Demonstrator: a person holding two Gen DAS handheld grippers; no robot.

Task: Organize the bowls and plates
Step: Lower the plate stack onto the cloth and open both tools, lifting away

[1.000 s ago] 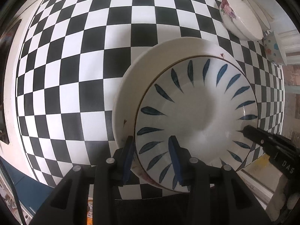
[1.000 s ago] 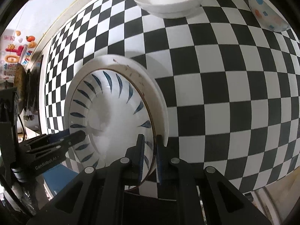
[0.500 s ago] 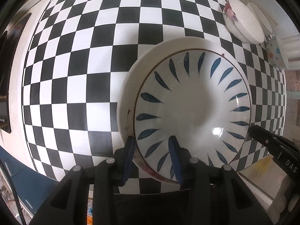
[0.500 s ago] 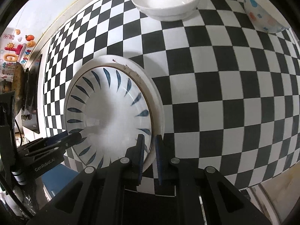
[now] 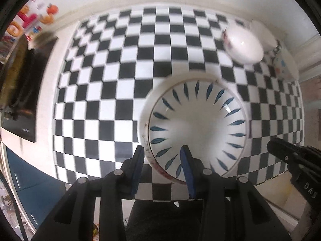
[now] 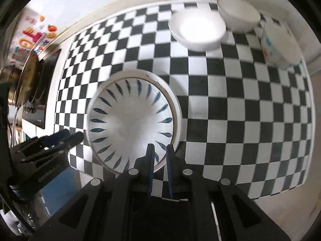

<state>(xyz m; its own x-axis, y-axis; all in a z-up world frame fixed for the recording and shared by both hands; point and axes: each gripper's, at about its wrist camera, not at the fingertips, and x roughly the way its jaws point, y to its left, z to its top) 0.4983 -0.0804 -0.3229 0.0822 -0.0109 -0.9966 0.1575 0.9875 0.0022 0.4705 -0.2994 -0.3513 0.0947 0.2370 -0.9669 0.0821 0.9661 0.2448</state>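
Note:
A white plate with blue leaf marks [image 5: 198,128] [image 6: 130,126] lies inside a larger white plate [image 5: 148,104] [image 6: 177,108] on the black-and-white checked table [image 5: 112,92]. My left gripper [image 5: 161,156] hangs above the stack's near rim, pointing down. Its blue pads stand apart and touch nothing. My right gripper [image 6: 160,152] hovers over the opposite rim with only a thin slit between its pads, holding nothing. Each gripper also shows in the other's view: the right gripper [image 5: 272,142] at the lower right, the left gripper [image 6: 74,136] at the lower left. The pictures are motion-blurred.
Two white bowls [image 6: 197,30] [image 6: 238,14] and a dotted bowl [image 6: 280,46] stand at the table's far right corner. A dark cooktop with a pan [image 6: 26,80] lies off the table's left side. The table's near edge [image 6: 260,192] runs just below the grippers.
Both grippers have risen away from the stacked plates, which now look smaller and stay on the table. More of the table, the wall and the cooktop has come into view.

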